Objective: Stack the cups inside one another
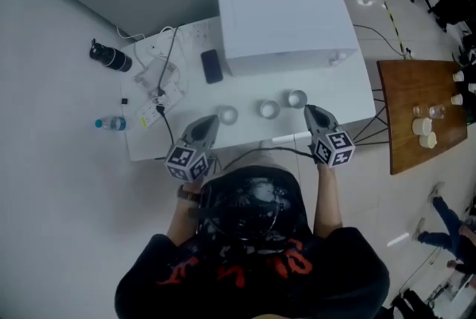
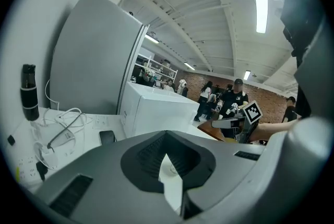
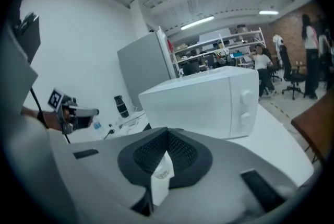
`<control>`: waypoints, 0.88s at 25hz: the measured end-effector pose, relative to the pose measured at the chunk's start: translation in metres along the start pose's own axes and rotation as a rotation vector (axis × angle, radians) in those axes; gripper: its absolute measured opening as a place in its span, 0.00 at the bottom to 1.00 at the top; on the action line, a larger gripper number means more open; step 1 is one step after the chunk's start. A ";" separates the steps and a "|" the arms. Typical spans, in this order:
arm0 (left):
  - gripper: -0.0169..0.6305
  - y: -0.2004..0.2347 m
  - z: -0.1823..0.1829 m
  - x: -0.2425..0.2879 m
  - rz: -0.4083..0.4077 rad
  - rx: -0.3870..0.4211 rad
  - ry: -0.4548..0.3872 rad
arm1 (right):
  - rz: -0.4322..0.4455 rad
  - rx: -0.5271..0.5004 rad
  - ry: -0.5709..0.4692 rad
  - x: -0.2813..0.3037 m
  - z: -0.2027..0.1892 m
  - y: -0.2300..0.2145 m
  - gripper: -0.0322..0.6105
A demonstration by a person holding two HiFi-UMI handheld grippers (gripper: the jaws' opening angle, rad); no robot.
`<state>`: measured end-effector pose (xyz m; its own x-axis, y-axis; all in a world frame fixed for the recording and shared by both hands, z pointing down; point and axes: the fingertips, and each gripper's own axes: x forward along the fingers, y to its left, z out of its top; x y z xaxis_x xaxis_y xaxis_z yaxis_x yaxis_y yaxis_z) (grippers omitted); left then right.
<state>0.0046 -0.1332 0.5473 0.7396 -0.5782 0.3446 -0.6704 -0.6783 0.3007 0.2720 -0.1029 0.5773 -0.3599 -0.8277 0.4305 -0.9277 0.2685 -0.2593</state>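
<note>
Three silvery-white cups stand in a row near the front edge of the white table (image 1: pixel 349 98): a left cup (image 1: pixel 227 115), a middle cup (image 1: pixel 268 109) and a right cup (image 1: pixel 297 99). My left gripper (image 1: pixel 211 121) hovers just left of the left cup, with its jaws together and nothing held. My right gripper (image 1: pixel 309 111) is just right of the right cup, also shut and empty. In the left gripper view the jaws (image 2: pixel 167 137) meet, with only a thin slit showing a pale cup beyond. The right gripper view shows the same (image 3: pixel 167 133), with a cup (image 3: pixel 163 171) past the slit.
A white microwave (image 1: pixel 286 20) fills the table's back. A black phone (image 1: pixel 212 65), a power strip with cables (image 1: pixel 160 98), a black bottle (image 1: pixel 110 56) and a water bottle (image 1: pixel 111 123) lie to the left. A wooden table (image 1: pixel 405 131) stands to the right.
</note>
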 end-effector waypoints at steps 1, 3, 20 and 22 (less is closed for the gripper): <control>0.03 0.006 0.003 -0.001 0.002 0.013 0.000 | -0.013 -0.059 0.019 0.003 -0.004 0.002 0.06; 0.03 0.016 0.003 -0.004 0.003 0.014 -0.001 | -0.021 -0.188 0.066 0.008 -0.013 0.006 0.06; 0.03 0.036 -0.017 -0.021 0.003 -0.055 0.002 | -0.011 -0.712 0.758 0.100 -0.137 -0.030 0.13; 0.03 0.038 -0.017 -0.022 0.009 -0.056 -0.001 | -0.050 -0.720 0.756 0.096 -0.125 -0.033 0.09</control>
<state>-0.0381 -0.1385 0.5659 0.7334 -0.5849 0.3465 -0.6795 -0.6464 0.3470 0.2560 -0.1298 0.7358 -0.0575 -0.3887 0.9196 -0.6935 0.6781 0.2433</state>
